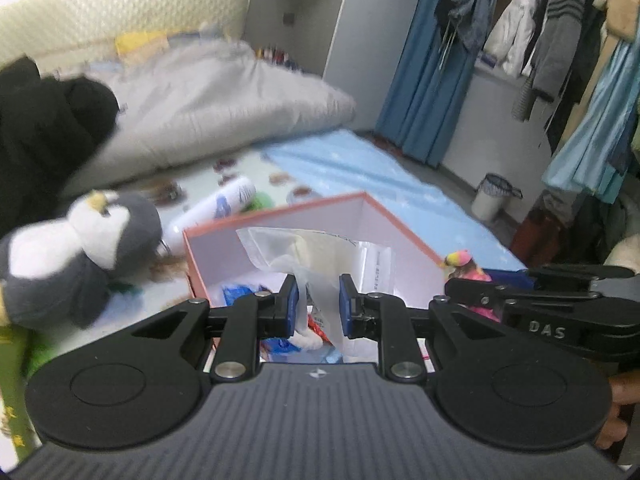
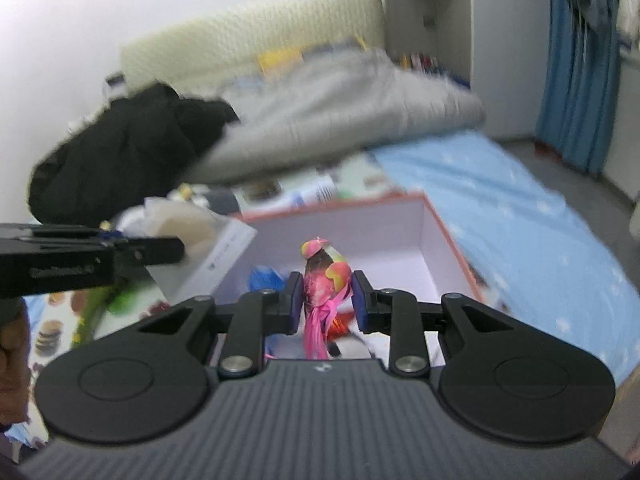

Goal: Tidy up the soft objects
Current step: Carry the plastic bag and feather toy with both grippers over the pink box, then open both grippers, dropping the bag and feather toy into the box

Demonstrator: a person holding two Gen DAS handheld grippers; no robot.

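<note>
Soft toys and bags lie around an open box [image 1: 400, 236] with a coral rim and white walls, which sits on the bed [image 1: 360, 168]. In the left wrist view, the left gripper [image 1: 319, 304] hangs over the box with its 2 blue-padded fingers [image 1: 292, 304] closed on a clear plastic bag [image 1: 320, 256], whose crinkled top rises between the pads and stands above the box's inside. Blue and red packets [image 1: 280, 346] lie on the box floor under it, too blurred to name.

In the right wrist view, the right gripper [image 2: 327, 300] is clamped on a pink bird toy [image 2: 326, 276]; the bird stands upright between the pads, its yellow-and-pink head above them and its pink tail hanging down below, over the near part of the box [image 2: 440, 248]. A blue packet [image 2: 266, 278] lies inside, left of the bird. The same bird [image 1: 466, 266] shows at the box's right edge in the left view, held by the right gripper [image 1: 460, 286].

A grey-and-white penguin plush [image 1: 80, 252] sits on the bed just left of the box, with a white tube [image 1: 216, 208] lying behind it. Farther back lie a black garment [image 1: 44, 128] and a grey duvet [image 1: 224, 108]. Clothes [image 1: 540, 32] hang at the right beside a blue curtain [image 1: 428, 88], and a small bin [image 1: 490, 196] stands on the floor.
</note>
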